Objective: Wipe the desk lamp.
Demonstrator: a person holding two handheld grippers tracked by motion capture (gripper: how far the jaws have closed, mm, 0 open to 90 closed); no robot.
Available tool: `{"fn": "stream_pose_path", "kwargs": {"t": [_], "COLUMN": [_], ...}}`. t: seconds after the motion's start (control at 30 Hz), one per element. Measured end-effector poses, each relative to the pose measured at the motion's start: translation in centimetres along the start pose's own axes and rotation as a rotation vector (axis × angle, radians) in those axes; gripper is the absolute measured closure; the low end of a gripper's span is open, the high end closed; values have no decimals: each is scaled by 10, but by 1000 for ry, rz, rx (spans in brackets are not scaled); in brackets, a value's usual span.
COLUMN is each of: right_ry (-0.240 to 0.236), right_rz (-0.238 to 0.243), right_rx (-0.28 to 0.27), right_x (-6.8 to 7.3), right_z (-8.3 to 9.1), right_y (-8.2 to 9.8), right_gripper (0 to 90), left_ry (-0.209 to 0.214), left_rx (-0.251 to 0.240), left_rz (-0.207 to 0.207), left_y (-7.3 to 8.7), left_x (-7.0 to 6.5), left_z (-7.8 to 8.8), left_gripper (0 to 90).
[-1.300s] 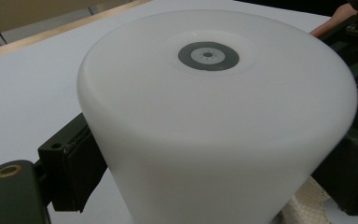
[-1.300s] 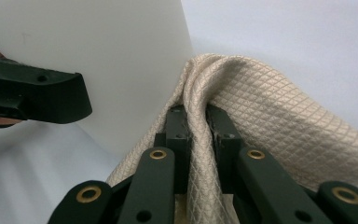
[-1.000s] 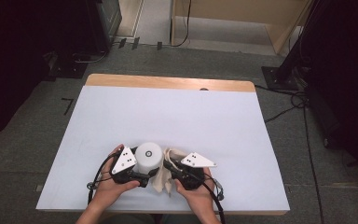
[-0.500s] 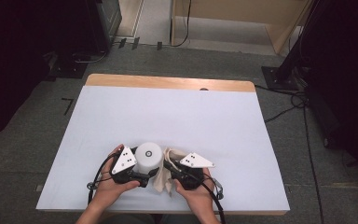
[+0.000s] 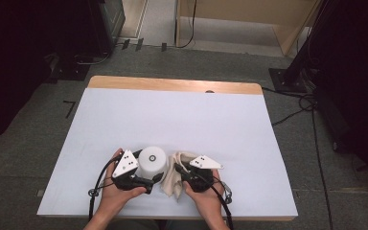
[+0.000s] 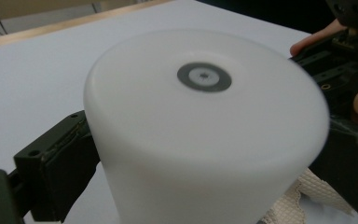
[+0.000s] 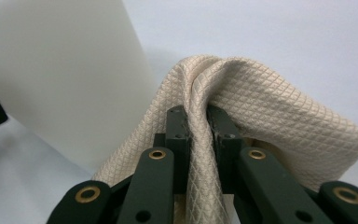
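Bench [image 5: 172, 120], white-topped with a wooden far edge, carries everything near the person's side. White cylinder [image 5: 152, 161] stands upright there, a small grey ring on its top face, with the left claw [image 5: 149, 178] clamped on its side, one jaw on each flank in the left gripper view. Just beside it lies a beige quilted cloth [image 5: 174, 175], bunched and touching the cylinder's wall. Right claw [image 7: 199, 126] is pinched together on a fold of that cloth, the fabric draping over both jaws.
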State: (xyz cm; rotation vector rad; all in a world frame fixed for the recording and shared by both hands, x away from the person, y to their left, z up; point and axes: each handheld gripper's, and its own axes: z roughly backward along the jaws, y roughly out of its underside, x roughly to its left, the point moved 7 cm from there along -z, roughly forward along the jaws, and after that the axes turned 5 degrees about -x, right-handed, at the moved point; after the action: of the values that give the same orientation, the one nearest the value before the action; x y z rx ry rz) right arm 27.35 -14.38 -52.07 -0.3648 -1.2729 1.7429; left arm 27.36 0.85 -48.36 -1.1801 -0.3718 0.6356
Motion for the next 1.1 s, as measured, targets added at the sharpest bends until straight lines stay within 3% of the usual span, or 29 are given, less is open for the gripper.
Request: {"fn": "stream_pose_path", "kwargs": {"t": [0.07, 0.13, 0.17, 0.23, 0.3, 0.47, 0.57, 0.73, 0.8, 0.97, 1.1], "right_ry": [4, 5, 5, 5, 5, 2, -7, -46, -71, -160, -214], "right_rz": [1, -2, -2, 3, 8, 14, 21, 34, 39, 39, 53], "right_rx": [-3, -3, -3, -5, -5, -8, -18, -59, -75, -124, -192], "right_x": [-2, -2, -2, -2, -2, -1, -1, 0, 2, 17, 32], "right_z": [1, 2, 2, 2, 2, 2, 4, 11, 13, 23, 37], "right_y": [-1, -1, -1, -1, -1, -2, -5, -13, -17, -30, -46], "right_gripper": [806, 805, 805, 805, 804, 804, 804, 804, 803, 803, 805], "left_ry": [-44, -87, -87, -129, -147, -142, -100, 84, 140, 188, 235], "left_rx": [15, 29, 29, 39, 37, 38, 25, 8, -3, -33, -24], "left_rz": [-12, 12, 12, 63, 75, 40, 28, -9, -48, -120, -141], "left_y": [-1, -2, -2, -2, -2, -2, -2, -1, 0, 3, 3], "left_x": [-5, -7, -7, -6, -5, -4, -1, 4, 5, 5, 2], "left_z": [-1, -4, -4, -6, -6, -3, -2, 2, 4, 5, 6], "left_gripper": [5, 0, 0, 0, 38, 78, 82, 85, 86, 86, 86]}}
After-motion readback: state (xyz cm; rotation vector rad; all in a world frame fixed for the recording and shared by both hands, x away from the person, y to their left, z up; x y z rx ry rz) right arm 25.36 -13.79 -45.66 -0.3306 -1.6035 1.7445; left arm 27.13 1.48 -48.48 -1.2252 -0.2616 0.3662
